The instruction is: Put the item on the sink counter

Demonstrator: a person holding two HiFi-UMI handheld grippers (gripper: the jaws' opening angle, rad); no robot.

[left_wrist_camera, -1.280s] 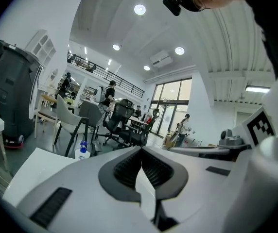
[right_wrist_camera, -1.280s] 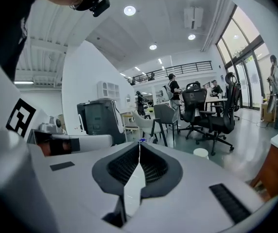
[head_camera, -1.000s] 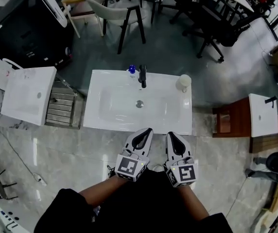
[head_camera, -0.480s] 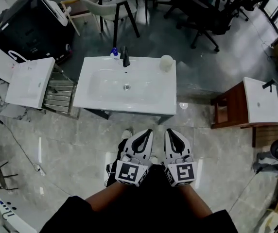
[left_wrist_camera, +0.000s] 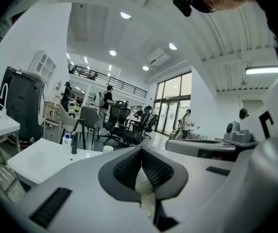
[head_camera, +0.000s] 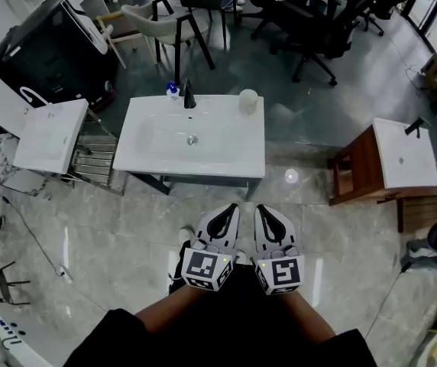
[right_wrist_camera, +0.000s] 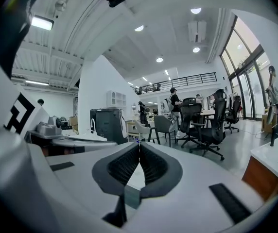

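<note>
Abreast: left hand-held gripper, right hand-held gripper, near level, closed.

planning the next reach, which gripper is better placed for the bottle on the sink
Left: the bottle stands left of the tap at the back of the sink, on the left gripper's side. The right gripper is farther; both are shut and empty.

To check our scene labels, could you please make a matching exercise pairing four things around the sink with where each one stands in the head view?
Things:
1. blue-capped bottle
2. black faucet
3. white cup
4. wooden stand

Places:
A. back right corner of the sink counter
B. on the floor right of the sink counter, bearing a small white basin
C. back rim, between the other two items
D. back rim, leftmost item

Pairs: 1-D, 2-C, 3-A, 4-B
</note>
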